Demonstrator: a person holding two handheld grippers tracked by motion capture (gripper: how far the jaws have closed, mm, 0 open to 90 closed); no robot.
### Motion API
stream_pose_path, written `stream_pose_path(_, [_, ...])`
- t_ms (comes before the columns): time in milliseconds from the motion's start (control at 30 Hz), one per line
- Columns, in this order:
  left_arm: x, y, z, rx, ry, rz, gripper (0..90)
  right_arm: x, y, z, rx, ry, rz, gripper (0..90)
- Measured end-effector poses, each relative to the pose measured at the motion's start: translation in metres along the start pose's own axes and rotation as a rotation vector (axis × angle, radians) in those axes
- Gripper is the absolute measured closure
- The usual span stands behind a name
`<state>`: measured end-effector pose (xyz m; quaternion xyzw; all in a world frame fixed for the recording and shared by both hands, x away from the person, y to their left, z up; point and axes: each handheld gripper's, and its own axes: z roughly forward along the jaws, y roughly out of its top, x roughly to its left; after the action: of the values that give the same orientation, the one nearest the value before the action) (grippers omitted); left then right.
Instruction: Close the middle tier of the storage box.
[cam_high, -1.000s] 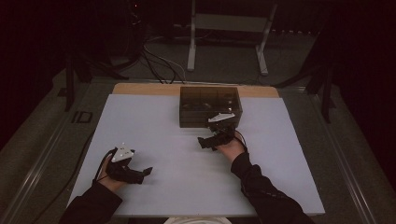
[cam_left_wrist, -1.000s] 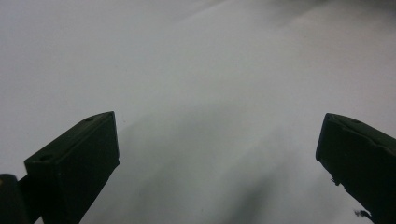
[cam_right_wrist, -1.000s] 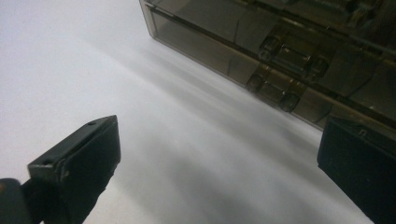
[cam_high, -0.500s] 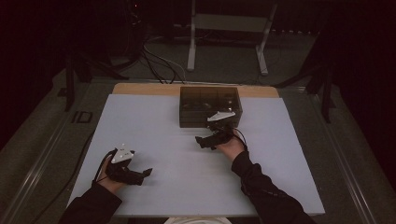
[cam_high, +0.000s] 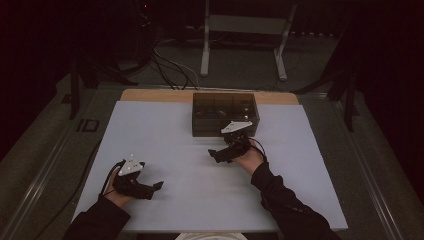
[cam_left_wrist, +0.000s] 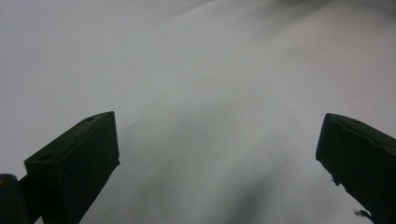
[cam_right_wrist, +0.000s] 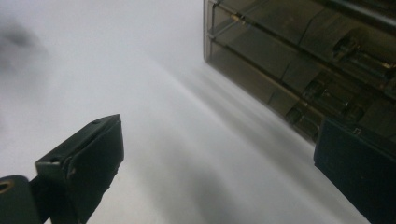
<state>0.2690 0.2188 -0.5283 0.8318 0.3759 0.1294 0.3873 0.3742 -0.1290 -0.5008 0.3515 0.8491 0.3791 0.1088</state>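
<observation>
My left gripper (cam_high: 156, 186) rests low over the white table surface (cam_high: 165, 130) at the front left, held in a hand with its jaws pointing right. In the left gripper view this gripper (cam_left_wrist: 217, 126) stands open, with only bare white surface between the jaws. My right gripper (cam_high: 214, 153) hovers mid-table, just in front of a dark see-through box (cam_high: 225, 114), and points left. In the right gripper view it (cam_right_wrist: 217, 130) is open with nothing held. The box (cam_right_wrist: 299, 70) lies at the upper right there, with dividers and small dark parts inside.
The box stands at the back centre of the white surface, near a wooden strip (cam_high: 150, 95) along the far edge. Beyond the table are cables (cam_high: 165, 65) and a metal stand (cam_high: 240, 35) on a dark floor.
The right gripper has drifted slightly back from the box toward the person. The left gripper has barely moved. Both stay open.
</observation>
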Motion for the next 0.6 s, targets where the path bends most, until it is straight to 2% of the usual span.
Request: stream_pose_path(600, [-0.002, 0.001, -0.001, -0.004, -0.001, 0.014, 1.0, 0.003, -0.017, -0.019, -0.008, 0.049, -0.050, 1.6])
